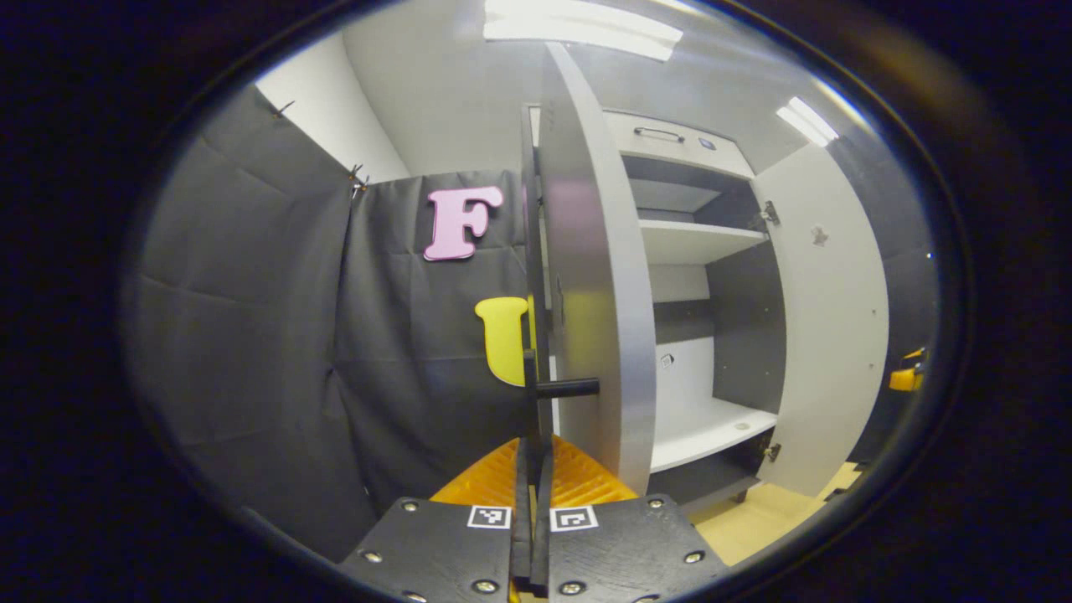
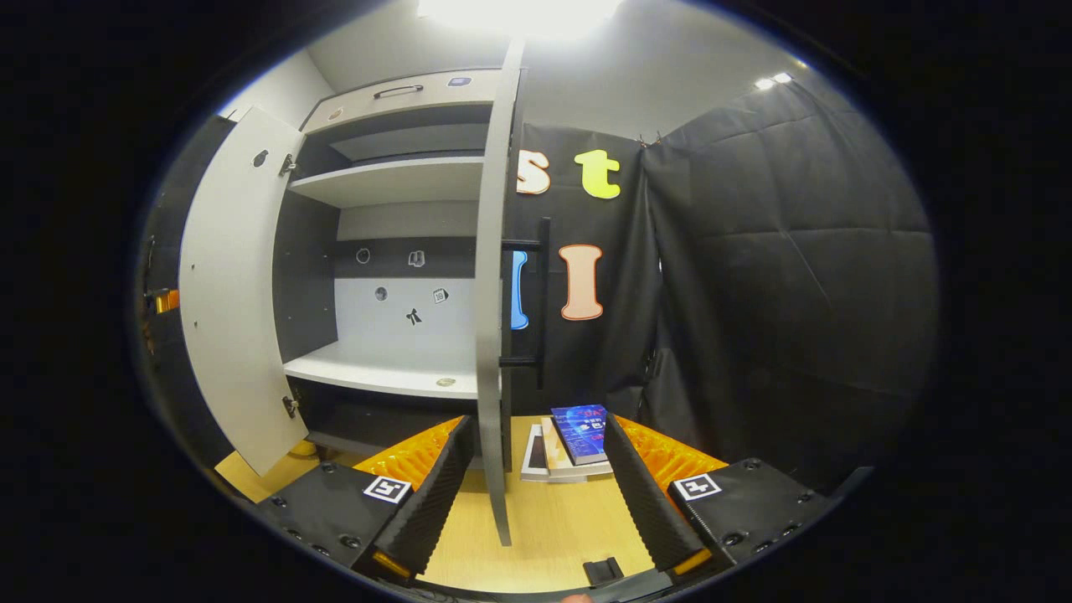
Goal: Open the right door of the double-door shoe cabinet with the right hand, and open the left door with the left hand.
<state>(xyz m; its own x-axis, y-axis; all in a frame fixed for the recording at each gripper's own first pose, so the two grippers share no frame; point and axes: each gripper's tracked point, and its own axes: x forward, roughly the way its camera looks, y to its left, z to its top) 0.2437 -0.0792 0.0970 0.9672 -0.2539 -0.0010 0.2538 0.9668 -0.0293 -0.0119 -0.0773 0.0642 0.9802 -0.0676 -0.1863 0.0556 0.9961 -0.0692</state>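
Left gripper (image 1: 533,469) pinching left door's bar handle (image 1: 536,276); swing door (image 1: 599,276) along hinge arc, no twisting. Right gripper (image 2: 532,494) spread, straddling open right door (image 2: 492,276).

Left door (image 1: 599,276) and right door (image 2: 490,285): smooth panel, satin sheen, looks like laminated board. Door handles, left handle (image 1: 536,276) and right handle (image 2: 543,301): matt bar, material unclear. Shelves (image 2: 394,180) same smooth laminate, side walls inside (image 2: 303,276) a matt finish. Hinges (image 1: 770,213) look metal. Booth wall (image 2: 787,276) is matt cloth, creased and wrinkled. Floor (image 2: 544,519) wood-look, smooth, low gloss. Books (image 2: 578,440) paper, top cover glossy. Left gripper (image 1: 533,469) and right gripper (image 2: 532,469): finger pads (image 2: 641,494) ribbed and matt, body plates rough matt plastic with shiny metal screws
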